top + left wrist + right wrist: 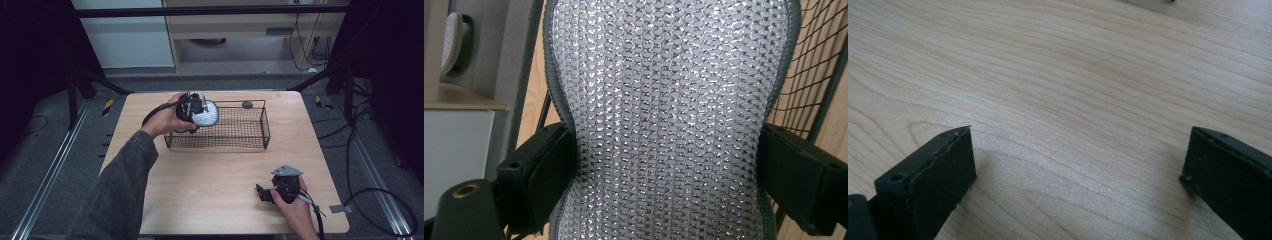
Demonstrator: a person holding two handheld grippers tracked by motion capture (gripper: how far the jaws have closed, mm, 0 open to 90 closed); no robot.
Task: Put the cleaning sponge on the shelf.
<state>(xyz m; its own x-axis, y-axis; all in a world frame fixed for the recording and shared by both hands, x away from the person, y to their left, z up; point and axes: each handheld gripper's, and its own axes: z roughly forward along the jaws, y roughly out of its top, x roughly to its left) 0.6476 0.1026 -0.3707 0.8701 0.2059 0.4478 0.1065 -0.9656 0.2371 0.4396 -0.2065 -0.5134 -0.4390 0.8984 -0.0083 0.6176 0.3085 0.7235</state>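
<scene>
the left claw (197, 114) grips a silvery mesh pad (206, 113), its jaws pressed against the pad's narrow waist, and holds it over the left end of the wire basket (265, 122). the pad looks not yet set down, so lowering and releasing it are left. the right claw (264, 192) rests wide open and empty on the table (210, 185), well apart.

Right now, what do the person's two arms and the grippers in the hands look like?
Both grippers are black. The left gripper has two flat, block-shaped jaws with small screw holes. The right gripper carries a grey three-cornered plate on top, and a black cable trails from it off the table edge. The left arm wears a dark grey sleeve down to the wrist. No lettering is visible.
</scene>
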